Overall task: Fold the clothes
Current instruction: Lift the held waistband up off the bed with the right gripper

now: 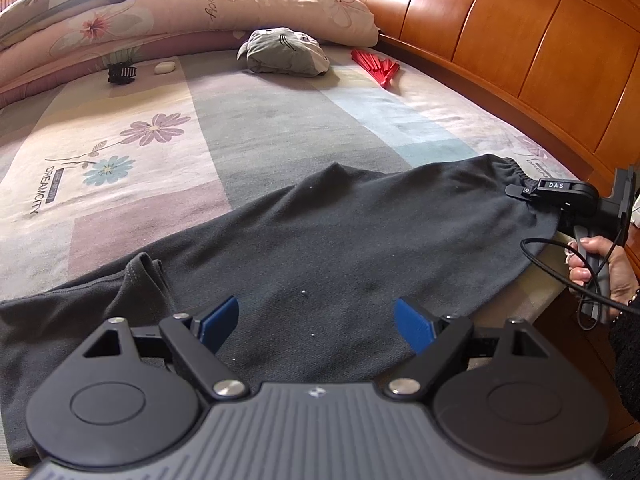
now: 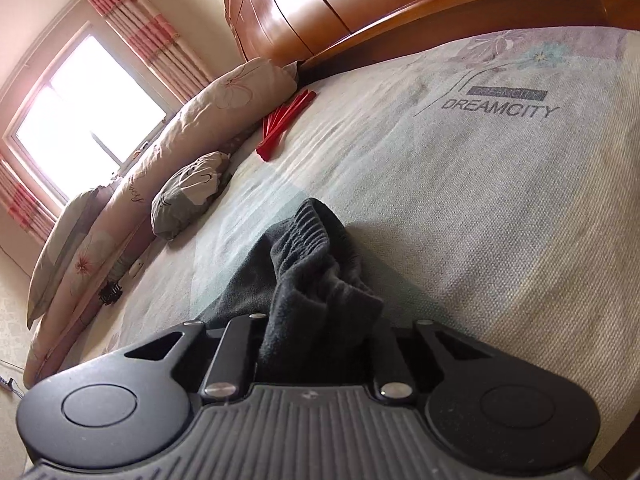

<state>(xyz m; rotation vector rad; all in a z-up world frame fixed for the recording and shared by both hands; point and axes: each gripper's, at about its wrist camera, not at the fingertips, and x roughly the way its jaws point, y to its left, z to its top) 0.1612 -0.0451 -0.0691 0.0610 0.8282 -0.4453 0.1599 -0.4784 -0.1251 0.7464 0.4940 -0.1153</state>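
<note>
- Currently dark grey trousers point(image 1: 320, 240) lie spread across the bed point(image 1: 260, 128), along its near edge.
- left gripper point(image 1: 316, 322): fingers wide apart, hovering over the cloth, gripping nothing.
- right gripper point(image 2: 320, 344): fingers clamped on the bunched elastic waistband point(image 2: 316, 240) near the wooden headboard point(image 1: 520, 40) side.
- Red fan point(image 1: 376, 66) and grey bundle point(image 1: 284, 52) lie at the far edge.

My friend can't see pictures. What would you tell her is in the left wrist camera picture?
Dark grey trousers lie spread across a flowery bed sheet. The left gripper hangs open above them, and the right gripper pinches the waistband at the bed's edge. Farther back lie a grey cushion and a red fan.
</note>
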